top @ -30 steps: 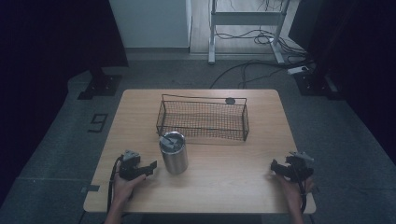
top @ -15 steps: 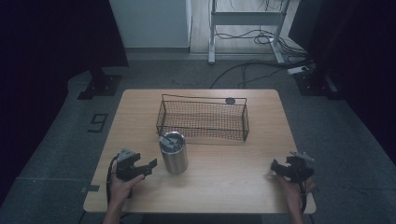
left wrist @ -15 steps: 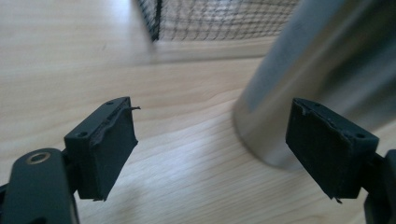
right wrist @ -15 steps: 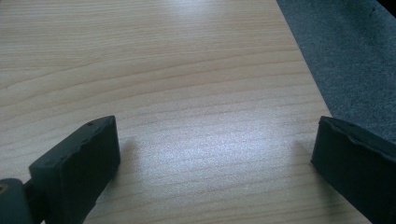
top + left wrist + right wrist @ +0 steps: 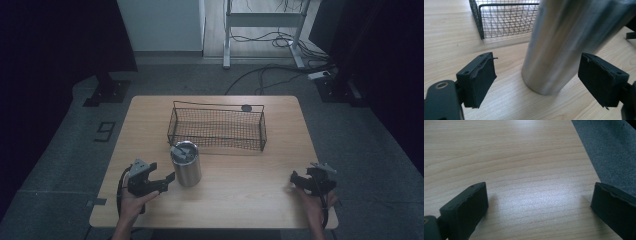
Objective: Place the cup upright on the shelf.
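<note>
A steel tumbler point(image 5: 186, 162) with a lidded top stands upright on the wooden table point(image 5: 240, 192), just in front of a black wire basket point(image 5: 215, 130). My left gripper point(image 5: 166, 181) is held at the tumbler's left side, pointing at it. In the left gripper view the tumbler point(image 5: 559, 45) rises just ahead of the left gripper point(image 5: 536, 80). The jaws have just been opening and stand apart, with neither pad touching the steel. My right gripper point(image 5: 294, 180) rests near the table's right front corner. In its own view the right gripper point(image 5: 539, 207) is open over bare wood.
The wire basket point(image 5: 504, 20) holds nothing that I can see. A small dark round object point(image 5: 246, 107) lies behind it. The table's right edge runs close beside the right gripper, with grey floor point(image 5: 614, 155) beyond. Cables and a metal stand point(image 5: 265, 20) are at the back.
The left gripper has lifted a little beside the tumbler and its jaws have spread apart. The right gripper has stayed where it was.
</note>
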`<state>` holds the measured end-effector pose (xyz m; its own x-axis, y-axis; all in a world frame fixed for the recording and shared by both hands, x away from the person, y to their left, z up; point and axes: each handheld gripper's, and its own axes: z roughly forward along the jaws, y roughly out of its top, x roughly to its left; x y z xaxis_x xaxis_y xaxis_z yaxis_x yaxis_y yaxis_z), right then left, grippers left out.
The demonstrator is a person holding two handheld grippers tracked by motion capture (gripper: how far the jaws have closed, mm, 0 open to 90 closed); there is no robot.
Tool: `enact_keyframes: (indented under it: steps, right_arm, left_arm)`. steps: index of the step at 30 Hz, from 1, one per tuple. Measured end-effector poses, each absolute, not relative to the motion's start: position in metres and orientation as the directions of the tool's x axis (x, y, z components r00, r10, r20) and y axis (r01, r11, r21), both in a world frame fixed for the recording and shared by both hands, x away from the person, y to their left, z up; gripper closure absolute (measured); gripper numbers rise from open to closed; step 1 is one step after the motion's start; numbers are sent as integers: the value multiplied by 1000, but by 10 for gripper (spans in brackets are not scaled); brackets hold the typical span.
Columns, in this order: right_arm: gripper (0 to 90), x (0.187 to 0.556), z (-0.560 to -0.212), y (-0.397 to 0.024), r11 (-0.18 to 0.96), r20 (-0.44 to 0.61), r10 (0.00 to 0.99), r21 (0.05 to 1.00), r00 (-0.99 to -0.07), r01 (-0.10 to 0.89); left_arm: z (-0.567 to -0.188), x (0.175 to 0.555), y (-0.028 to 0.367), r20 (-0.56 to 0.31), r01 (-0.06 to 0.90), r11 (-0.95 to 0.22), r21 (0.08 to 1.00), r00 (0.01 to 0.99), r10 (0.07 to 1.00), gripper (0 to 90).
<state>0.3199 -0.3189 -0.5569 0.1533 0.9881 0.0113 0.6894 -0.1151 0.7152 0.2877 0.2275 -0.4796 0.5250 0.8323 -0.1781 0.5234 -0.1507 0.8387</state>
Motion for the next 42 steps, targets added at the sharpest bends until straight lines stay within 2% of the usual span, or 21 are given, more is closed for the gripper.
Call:
enact_keyframes:
  steps: [5,15,34,42]
  right_arm:
    - [9,320,-557,-319,-115,11,988,715,153,690]
    - [10,320,-557,-319,-115,11,988,716,153,689]
    - [16,320,-557,-319,-114,11,988,717,152,687]
    - [21,319,-557,-319,-114,11,988,718,153,687]
  left_arm:
    - [-481,288,222,-185,526,-156,836,539,822,139]
    - [-485,290,208,-168,519,-201,831,579,798,60]
    - [-473,300,181,-112,468,-254,846,623,774,19]
    - [-473,308,173,-107,473,-248,846,604,789,11]
